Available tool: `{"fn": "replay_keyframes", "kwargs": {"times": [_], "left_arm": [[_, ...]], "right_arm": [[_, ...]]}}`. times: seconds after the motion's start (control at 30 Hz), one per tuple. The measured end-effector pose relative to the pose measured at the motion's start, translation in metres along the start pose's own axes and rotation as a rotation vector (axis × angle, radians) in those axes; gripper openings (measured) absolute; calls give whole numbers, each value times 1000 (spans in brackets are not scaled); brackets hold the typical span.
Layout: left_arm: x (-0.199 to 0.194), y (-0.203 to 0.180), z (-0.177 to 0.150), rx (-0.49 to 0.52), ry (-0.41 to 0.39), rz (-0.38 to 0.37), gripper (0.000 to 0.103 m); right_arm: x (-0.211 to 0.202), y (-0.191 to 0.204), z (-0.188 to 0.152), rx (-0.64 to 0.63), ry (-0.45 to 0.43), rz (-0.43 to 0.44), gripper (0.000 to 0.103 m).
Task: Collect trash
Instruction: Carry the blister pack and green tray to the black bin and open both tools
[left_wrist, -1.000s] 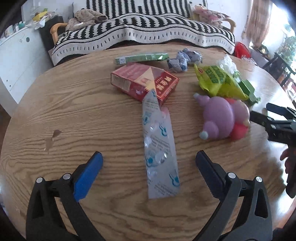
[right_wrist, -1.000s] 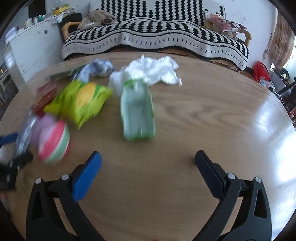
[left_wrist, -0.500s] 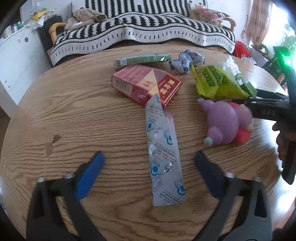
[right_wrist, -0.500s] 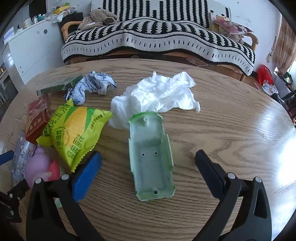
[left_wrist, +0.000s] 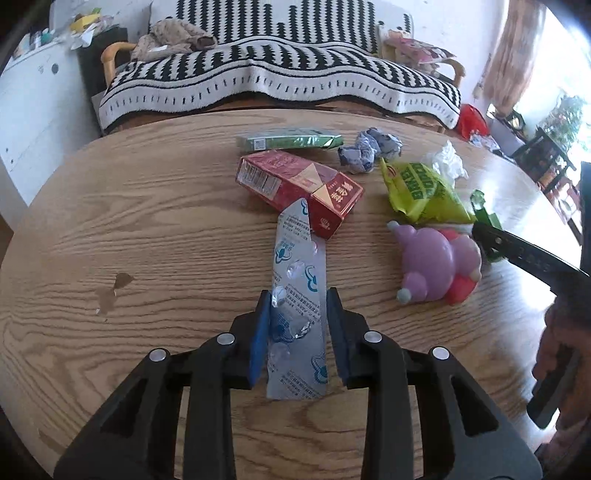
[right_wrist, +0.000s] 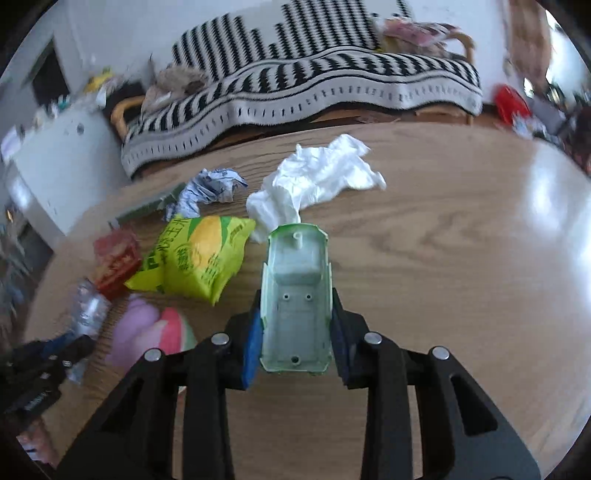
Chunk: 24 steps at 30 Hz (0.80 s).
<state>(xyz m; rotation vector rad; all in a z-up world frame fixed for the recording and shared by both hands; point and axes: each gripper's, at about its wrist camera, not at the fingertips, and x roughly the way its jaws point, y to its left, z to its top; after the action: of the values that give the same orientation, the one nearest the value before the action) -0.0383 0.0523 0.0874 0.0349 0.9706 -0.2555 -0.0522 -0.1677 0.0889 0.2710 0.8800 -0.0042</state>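
Observation:
My left gripper is shut on a silver pill blister strip that lies along the round wooden table. My right gripper is shut on a pale green plastic shell, open side up. Other trash lies about: a red carton, a green foil pack, a crumpled blue-grey paper, a yellow-green snack bag and a white tissue. The right gripper also shows at the right edge of the left wrist view.
A purple and pink toy lies right of the blister strip; it also shows in the right wrist view. A sofa with a black-and-white striped throw stands beyond the table. A white cabinet is at the left.
Both grippers have closed: the left on the blister strip, the right on the green plastic shell. The right wrist view has tilted and is slightly blurred.

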Motion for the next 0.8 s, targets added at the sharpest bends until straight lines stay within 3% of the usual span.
{"fn": "replay_keyframes", "kwargs": {"times": [0.3, 0.53, 0.8], "left_arm": [[-11, 12, -2, -30, -24, -22, 29], [-14, 6, -4, -3, -39, -14, 30], [-13, -2, -5, 4, -49, -13, 30]], "right_arm": [[-69, 25, -40, -26, -91, 31, 32], [-58, 6, -35, 29, -71, 34, 32], [-41, 0, -38, -11, -27, -8, 33]]}}
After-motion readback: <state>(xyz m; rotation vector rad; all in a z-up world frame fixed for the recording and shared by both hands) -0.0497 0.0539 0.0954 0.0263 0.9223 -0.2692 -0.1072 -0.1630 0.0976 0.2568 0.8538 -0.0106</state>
